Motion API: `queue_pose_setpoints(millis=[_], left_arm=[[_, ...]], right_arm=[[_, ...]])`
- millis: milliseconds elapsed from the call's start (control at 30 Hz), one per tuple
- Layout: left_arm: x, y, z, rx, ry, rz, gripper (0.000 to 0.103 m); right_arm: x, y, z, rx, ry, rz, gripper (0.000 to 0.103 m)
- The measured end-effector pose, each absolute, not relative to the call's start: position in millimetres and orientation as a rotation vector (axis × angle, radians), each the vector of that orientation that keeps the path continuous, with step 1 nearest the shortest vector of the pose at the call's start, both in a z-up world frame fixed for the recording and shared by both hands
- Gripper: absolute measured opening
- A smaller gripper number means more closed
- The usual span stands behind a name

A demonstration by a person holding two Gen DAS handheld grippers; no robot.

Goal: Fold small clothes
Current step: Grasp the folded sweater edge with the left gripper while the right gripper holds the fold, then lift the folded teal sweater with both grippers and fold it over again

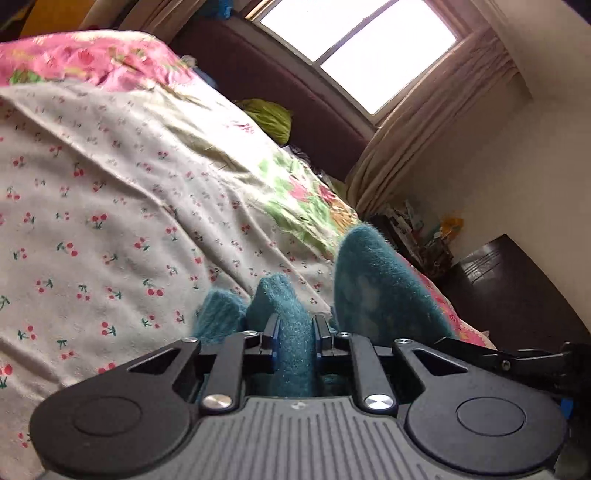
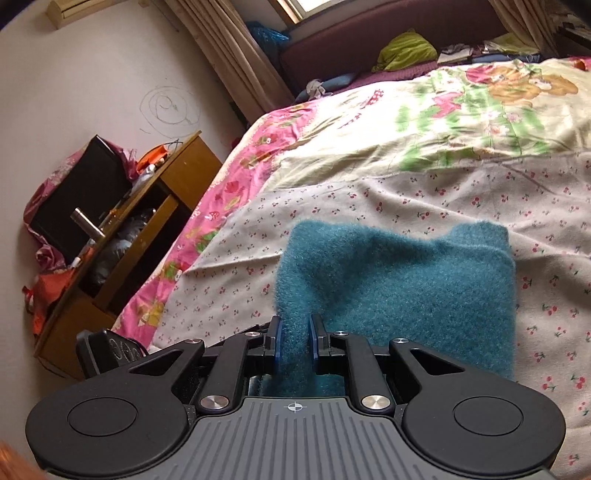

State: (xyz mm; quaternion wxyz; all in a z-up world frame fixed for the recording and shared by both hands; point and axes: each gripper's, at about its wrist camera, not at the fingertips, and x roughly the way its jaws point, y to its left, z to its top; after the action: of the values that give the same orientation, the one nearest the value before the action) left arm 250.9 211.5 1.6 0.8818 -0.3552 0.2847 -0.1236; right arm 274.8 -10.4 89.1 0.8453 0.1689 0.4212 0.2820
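A small fuzzy teal knit garment (image 2: 399, 284) lies on a bed, over a white sheet with a cherry print (image 2: 461, 199). My right gripper (image 2: 294, 339) is shut on a raised fold of its near left edge. In the left wrist view my left gripper (image 1: 295, 332) is shut on another bunched part of the same teal garment (image 1: 373, 280), which stands up in folds in front of the fingers. The rest of the garment is hidden behind those folds in that view.
A floral quilt (image 2: 461, 107) covers the far bed, with a dark red headboard (image 2: 369, 26) and green cloth (image 2: 402, 48) beyond. A wooden bedside shelf (image 2: 122, 236) full of clutter stands left of the bed. A dark cabinet (image 1: 517, 288) stands on the other side.
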Motion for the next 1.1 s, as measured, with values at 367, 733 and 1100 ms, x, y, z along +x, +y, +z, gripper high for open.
queue_pose_setpoints(millis=[367, 733, 1100], left_arm=[[242.0, 247.6, -63.2, -0.931, 0.59, -0.185, 0.025], [221.7, 263.5, -70.4, -0.971, 0.548, -0.184, 0.026], [193.3, 235.8, 1.6, -0.838, 0.573, -0.347, 0.052]], right_arm=[[270.4, 31.6, 52.2, 0.415, 0.927, 0.572, 0.01], [254.8, 29.3, 80.5, 0.287, 0.794, 0.582, 0.007], [225.5, -78.7, 51.0, 0.233, 0.765, 0.345, 0.031]])
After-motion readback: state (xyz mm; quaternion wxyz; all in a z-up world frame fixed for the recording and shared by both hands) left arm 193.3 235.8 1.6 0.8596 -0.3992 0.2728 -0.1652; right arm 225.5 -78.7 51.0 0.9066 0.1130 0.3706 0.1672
